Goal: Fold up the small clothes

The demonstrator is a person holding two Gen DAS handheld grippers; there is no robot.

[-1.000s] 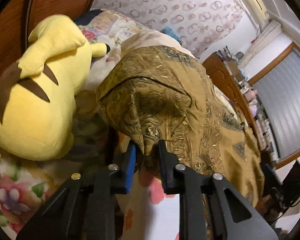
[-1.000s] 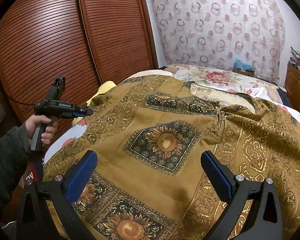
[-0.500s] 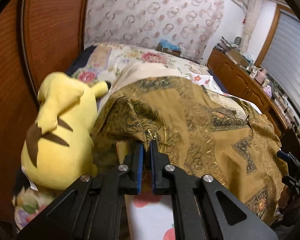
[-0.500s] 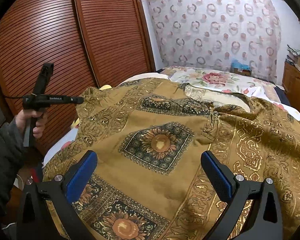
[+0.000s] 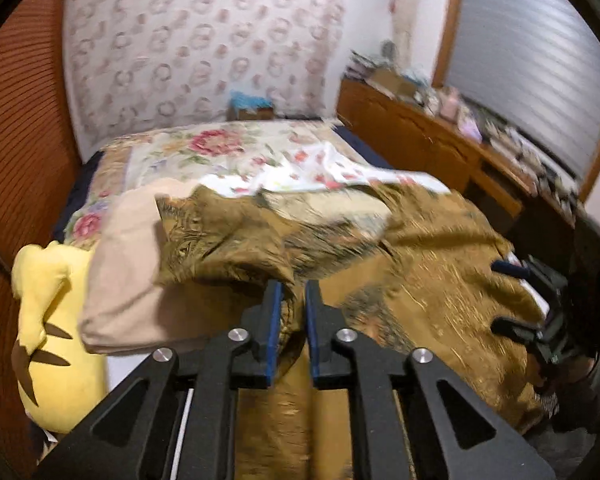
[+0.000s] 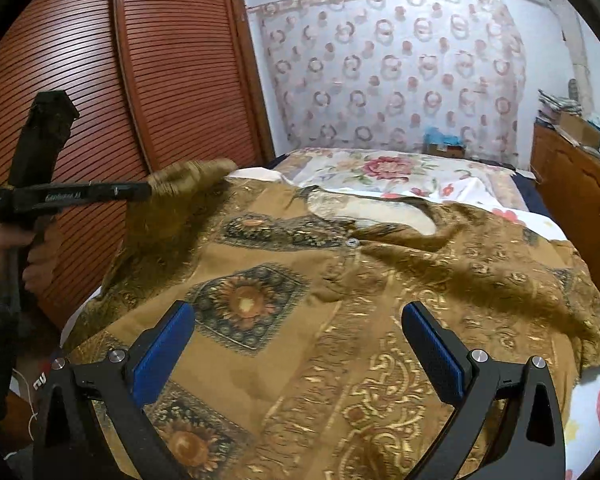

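A golden-brown shirt (image 6: 380, 360) with sunflower squares lies spread over the bed, collar towards the far end. My left gripper (image 5: 291, 286) has a bunched edge of the shirt (image 5: 440, 280) between its blue pads, and its jaws are opening slightly. In the right wrist view the left gripper (image 6: 140, 191) holds that edge lifted above the shirt's left side, with a hand on its handle. My right gripper (image 6: 296, 312) hovers wide open over the shirt's near part with nothing between its fingers. The left wrist view shows the right gripper (image 5: 498, 295) at the bed's right edge.
A yellow plush toy (image 5: 48, 320) and a beige pillow (image 5: 128, 272) lie at the bed's left side. The floral bedsheet (image 6: 380, 168) shows beyond the shirt. A slatted wooden wardrobe (image 6: 160, 60) stands on the left, a cluttered wooden dresser (image 6: 572, 184) on the right.
My left gripper has risen and swung away from the plush toy towards the bed's middle, rolling level and lifting the shirt's edge with it. The right gripper has barely shifted and stays open.
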